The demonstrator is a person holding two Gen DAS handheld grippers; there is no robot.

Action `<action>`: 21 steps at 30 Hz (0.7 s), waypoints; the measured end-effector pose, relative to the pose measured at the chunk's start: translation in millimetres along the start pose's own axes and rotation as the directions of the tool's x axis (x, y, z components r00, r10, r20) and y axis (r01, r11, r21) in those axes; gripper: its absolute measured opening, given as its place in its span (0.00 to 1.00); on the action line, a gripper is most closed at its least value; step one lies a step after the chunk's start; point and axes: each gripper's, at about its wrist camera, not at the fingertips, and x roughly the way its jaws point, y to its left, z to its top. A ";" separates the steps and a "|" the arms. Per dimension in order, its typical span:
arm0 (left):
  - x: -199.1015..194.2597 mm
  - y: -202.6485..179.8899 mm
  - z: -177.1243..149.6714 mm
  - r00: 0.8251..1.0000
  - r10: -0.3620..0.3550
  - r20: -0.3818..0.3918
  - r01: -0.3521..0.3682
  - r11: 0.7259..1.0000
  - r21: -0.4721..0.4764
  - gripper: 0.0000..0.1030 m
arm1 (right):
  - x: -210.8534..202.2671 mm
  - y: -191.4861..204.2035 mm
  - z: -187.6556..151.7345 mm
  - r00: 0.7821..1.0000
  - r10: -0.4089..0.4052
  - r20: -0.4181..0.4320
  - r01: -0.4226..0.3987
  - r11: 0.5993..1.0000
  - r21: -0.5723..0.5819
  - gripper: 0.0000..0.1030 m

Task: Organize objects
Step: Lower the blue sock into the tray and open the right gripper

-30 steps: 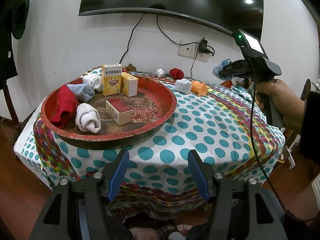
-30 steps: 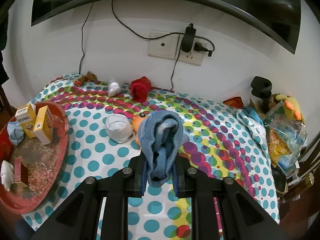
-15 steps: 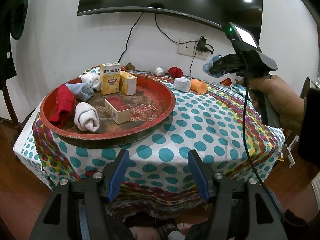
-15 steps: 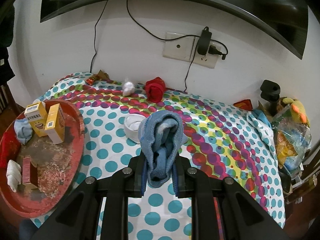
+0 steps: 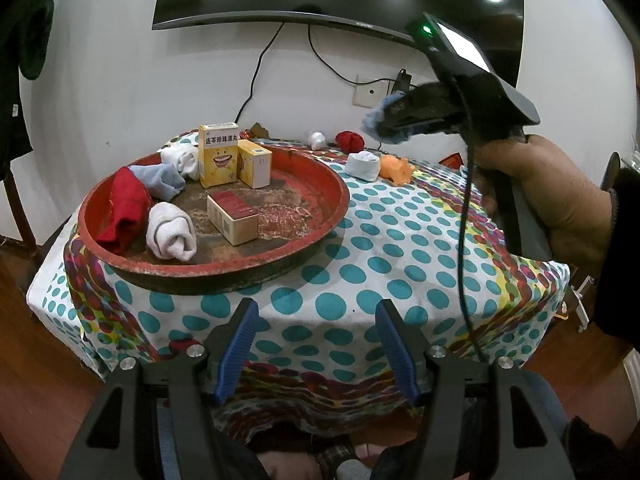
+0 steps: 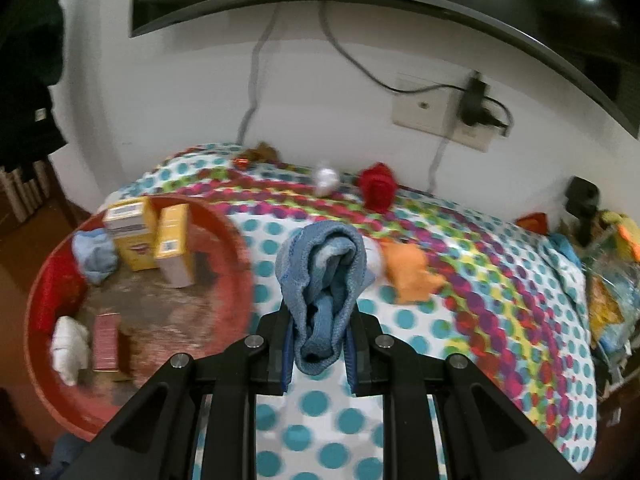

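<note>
Leftward toward the tray [image 6: 240,248] the right gripper [image 6: 318,356] has swung, clamped on a blue sock [image 6: 324,280] held above the cloth beside the tray. It should clear the rim before letting go. Inside lie three boxes [image 5: 232,216] and rolled socks [image 5: 172,232]. Well short of the tray, the left gripper [image 5: 316,344] gapes empty.

A round tray [image 5: 328,216] sat on the left part of the surface [image 5: 400,248]. In it, two upright boxes [image 5: 218,154] stood at the back, a lying box [image 5: 232,218] before them, and rolled socks [image 5: 172,232] along the left. Right of the tray, on the surface, lay a rolled sock [image 5: 363,165] beside a small toy [image 5: 396,168].
</note>
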 end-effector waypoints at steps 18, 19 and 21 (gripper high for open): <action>11.0 9.5 -3.2 0.999 -0.013 -0.045 0.011 1.000 -0.028 0.61 | 35.4 86.2 -27.5 0.973 0.209 -0.102 -0.219 0.970 -0.102 0.18; 11.7 9.9 -3.6 0.999 -0.013 -0.047 0.011 0.999 -0.031 0.61 | 37.2 86.7 -28.3 0.971 0.215 -0.107 -0.226 0.969 -0.101 0.18; 13.6 11.1 -3.9 0.998 -0.014 -0.053 0.012 0.999 -0.037 0.61 | 41.4 87.4 -29.6 0.965 0.234 -0.119 -0.246 0.965 -0.096 0.19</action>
